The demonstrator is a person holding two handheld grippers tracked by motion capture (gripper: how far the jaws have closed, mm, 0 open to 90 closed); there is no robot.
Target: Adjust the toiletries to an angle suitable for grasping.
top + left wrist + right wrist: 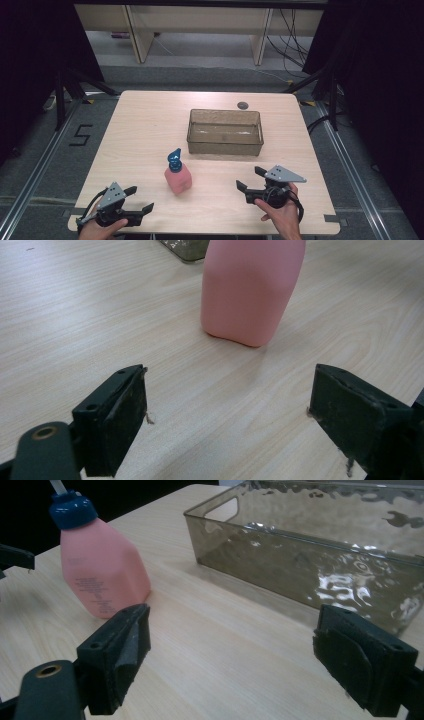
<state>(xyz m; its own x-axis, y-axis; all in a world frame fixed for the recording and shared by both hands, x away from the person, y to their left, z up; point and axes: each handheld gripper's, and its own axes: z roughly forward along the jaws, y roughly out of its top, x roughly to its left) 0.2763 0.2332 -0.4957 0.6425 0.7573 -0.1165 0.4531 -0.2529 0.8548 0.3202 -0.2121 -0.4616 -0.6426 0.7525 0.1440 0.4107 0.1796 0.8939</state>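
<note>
Pink bottle standing ahead of both open jaws

Pink bottle [178,179] is standing upright ahead of our jaws, nearer than the clear bin [225,132]. We are holding the left gripper [139,199] and right gripper [248,179] spread wide, gripping nothing.

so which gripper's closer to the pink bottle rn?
Left, narrowly. The left gripper sits at the near table edge, just short of the pink bottle; the right gripper is off to the bottle's other side, slightly farther. Both open, neither touching.
</note>
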